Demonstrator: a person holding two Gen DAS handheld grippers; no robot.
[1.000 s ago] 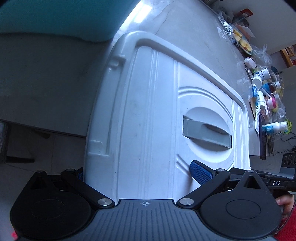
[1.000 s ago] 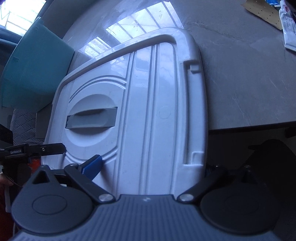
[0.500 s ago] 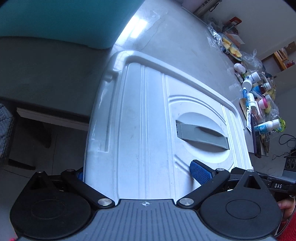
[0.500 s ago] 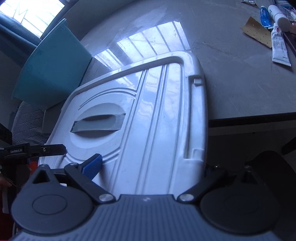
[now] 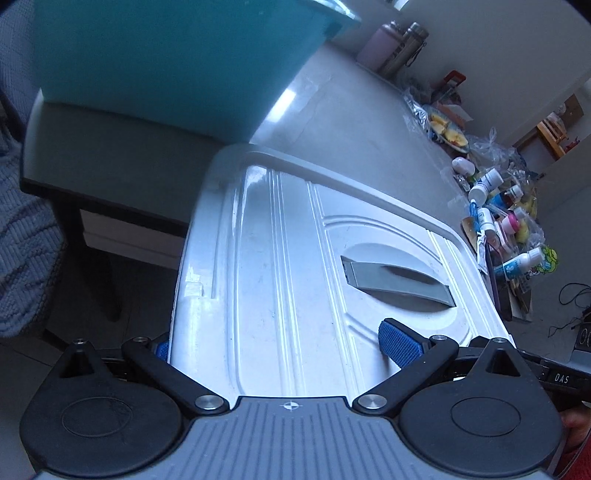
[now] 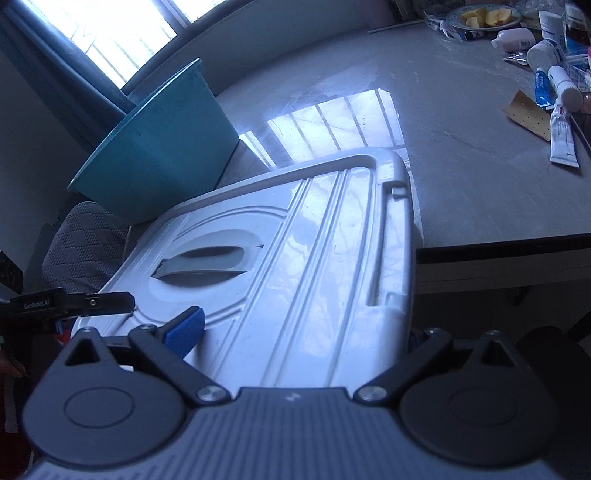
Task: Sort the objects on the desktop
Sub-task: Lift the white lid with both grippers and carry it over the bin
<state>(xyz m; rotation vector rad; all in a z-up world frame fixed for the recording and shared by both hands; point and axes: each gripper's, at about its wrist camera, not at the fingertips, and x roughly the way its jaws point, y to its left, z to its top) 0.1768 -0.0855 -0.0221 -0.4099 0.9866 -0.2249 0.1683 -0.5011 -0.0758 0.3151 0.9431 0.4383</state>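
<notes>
A large white plastic lid (image 5: 280,280) with a grey recessed handle (image 5: 397,277) fills both views; it also shows in the right wrist view (image 6: 295,266). My left gripper (image 5: 280,343) grips its near edge, one blue pad (image 5: 400,347) on top, the other under the rim. My right gripper (image 6: 299,328) grips the same edge further along, its blue pad (image 6: 184,328) on top. The lid is tilted, its far end over the grey table (image 6: 461,147). Bottles and tubes (image 5: 495,221) lie in a heap at the table's far right.
A teal plastic tub (image 5: 166,62) stands on the table's left corner, just beyond the lid, and shows in the right wrist view (image 6: 159,147). A plate of fruit (image 6: 484,14) and thermos flasks (image 5: 399,48) are at the back. A chair (image 6: 81,247) sits below left.
Both grippers have lifted the lid's near edge and drawn back. More of the table, the tub and the clutter has come into view beyond the lid.
</notes>
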